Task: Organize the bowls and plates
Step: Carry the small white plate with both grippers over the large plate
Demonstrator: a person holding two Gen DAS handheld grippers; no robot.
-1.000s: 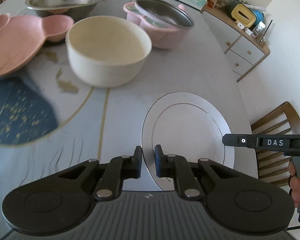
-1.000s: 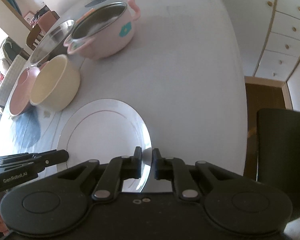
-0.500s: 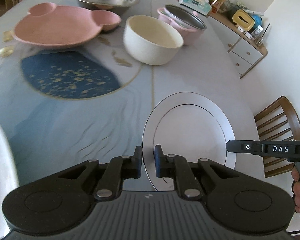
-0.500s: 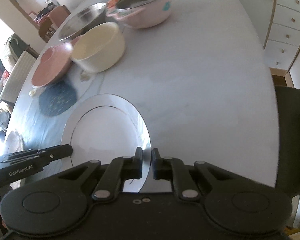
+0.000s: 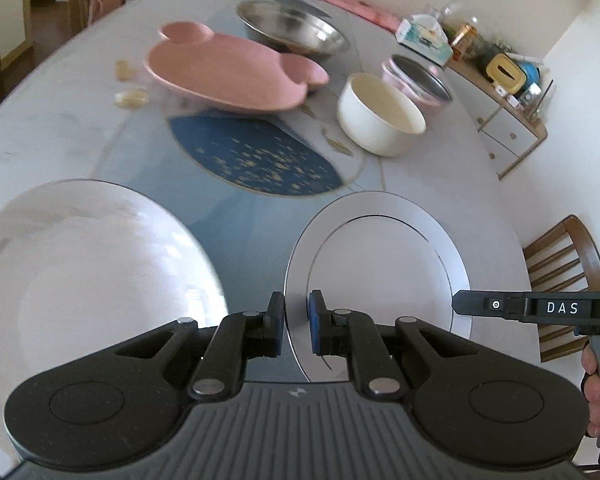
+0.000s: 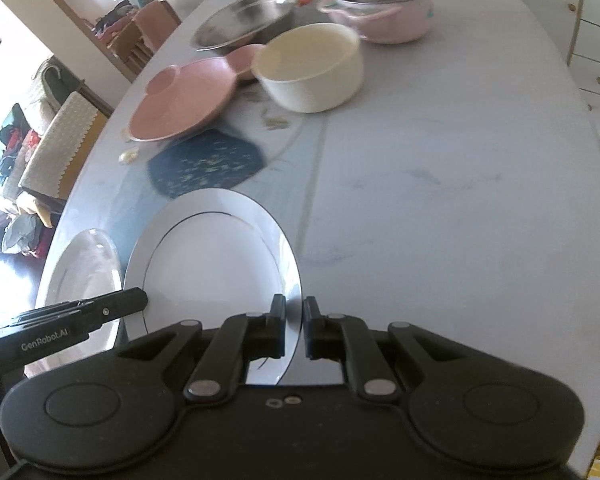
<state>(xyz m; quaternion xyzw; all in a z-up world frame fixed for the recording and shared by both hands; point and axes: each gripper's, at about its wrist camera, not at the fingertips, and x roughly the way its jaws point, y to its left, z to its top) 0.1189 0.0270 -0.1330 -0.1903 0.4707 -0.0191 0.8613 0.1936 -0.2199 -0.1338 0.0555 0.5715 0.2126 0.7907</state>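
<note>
A pale grey marbled counter (image 5: 440,184), oval and printed with a dark blue gold-flecked patch (image 5: 256,156), filled both views. Beyond its far edge stood a white drawer cabinet (image 5: 504,136) cluttered with small items, a wooden slat-back chair (image 5: 564,276) and white walls; in the right wrist view a bright doorway and chairs showed at the left.

The round white plate with a thin dark ring (image 5: 380,264) was gripped on opposite rims: the left tongs (image 5: 296,322) were clenched on its near left edge, and the right tongs (image 6: 294,326) were clenched on its near right edge. It seemed to be lifted off the counter, though the fisheye made that hard to judge. Being round, it had no long axis; its face pointed upward, roughly flat.

Just to its left lay a second, plain white plate (image 5: 80,276). Farther off sat a pink mouse-eared plate (image 5: 232,76), a cream round bowl (image 5: 380,114), a wide steel bowl (image 5: 292,32) and a pink pot with a steel interior (image 5: 418,78), the cream bowl close beside the pot.
</note>
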